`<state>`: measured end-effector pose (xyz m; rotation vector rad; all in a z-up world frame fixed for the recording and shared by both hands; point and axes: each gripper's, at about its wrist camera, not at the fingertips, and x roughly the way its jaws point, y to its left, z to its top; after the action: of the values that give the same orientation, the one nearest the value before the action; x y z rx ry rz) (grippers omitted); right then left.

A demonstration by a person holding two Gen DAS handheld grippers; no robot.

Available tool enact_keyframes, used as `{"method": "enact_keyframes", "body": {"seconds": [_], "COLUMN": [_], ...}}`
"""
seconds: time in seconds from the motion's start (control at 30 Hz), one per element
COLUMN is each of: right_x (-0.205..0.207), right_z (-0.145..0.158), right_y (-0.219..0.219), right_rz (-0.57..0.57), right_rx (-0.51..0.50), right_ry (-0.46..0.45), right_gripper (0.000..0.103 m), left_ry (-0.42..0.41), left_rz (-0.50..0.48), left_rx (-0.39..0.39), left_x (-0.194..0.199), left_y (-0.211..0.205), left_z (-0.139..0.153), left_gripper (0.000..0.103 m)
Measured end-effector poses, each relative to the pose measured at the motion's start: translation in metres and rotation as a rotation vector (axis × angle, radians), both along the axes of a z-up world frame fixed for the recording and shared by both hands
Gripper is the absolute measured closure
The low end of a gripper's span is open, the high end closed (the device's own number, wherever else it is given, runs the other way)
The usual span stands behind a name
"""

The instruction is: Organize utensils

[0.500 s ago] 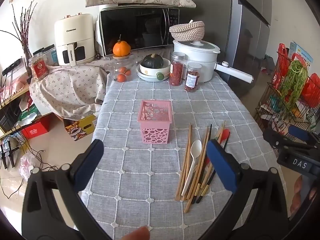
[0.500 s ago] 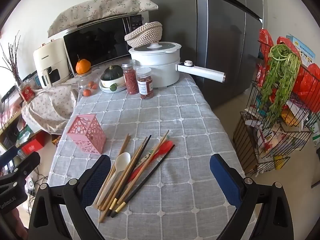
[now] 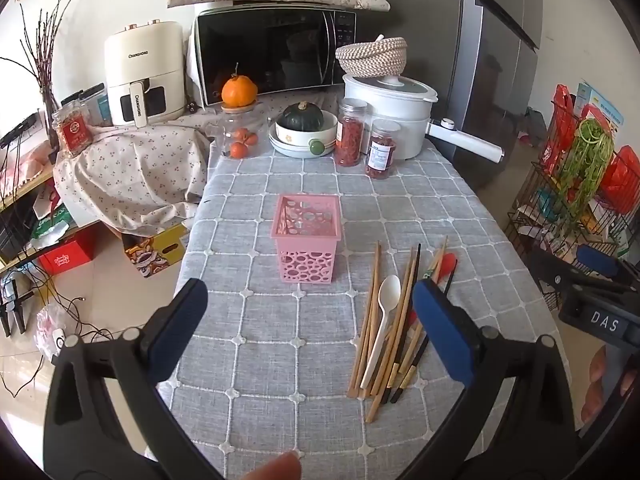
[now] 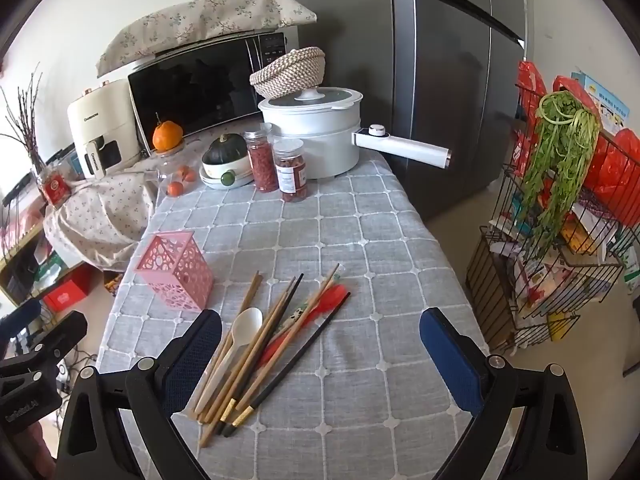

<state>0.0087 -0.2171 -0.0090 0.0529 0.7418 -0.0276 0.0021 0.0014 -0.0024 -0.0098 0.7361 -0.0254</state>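
Blue-padded fingers of the left gripper stand spread wide with nothing between them, and the right gripper is spread just as wide and equally empty. Against half a second ago almost nothing has changed: both views frame the tabletop the same way, no utensil has shifted, and neither pair of fingers has begun to narrow. I judge this to mean the sorting has not started; the hands are poised above the near edge, angled down at the work.

Just beyond the fingers lies the loose bundle: wooden chopsticks, a white spoon, black chopsticks with gold ends, and a red utensil partly buried under them, all overlapping and fanned away from the camera. In the left view the right finger hides part of the bundle.

A little farther, to the left of the bundle and apart from it, stands the pink perforated holder, upright and empty. It is the likely destination.

Farther back are two jars, a white pot and a microwave, well clear of the work.
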Motion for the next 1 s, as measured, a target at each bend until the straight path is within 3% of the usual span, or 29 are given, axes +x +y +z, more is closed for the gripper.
{"method": "enact_keyframes", "body": {"seconds": [1.0], "right_x": [-0.0047], "right_z": [-0.0034], "right_y": [0.0021], "right_rz": [0.008], "right_rx": [0.005], "right_ry": [0.001], "right_gripper": [0.003], "left_ry": [0.018], "left_rz": [0.014], "left_rx": [0.000], "left_x": [0.0006], "left_y": [0.0035], "left_z": [-0.0076], "left_gripper": [0.001]}}
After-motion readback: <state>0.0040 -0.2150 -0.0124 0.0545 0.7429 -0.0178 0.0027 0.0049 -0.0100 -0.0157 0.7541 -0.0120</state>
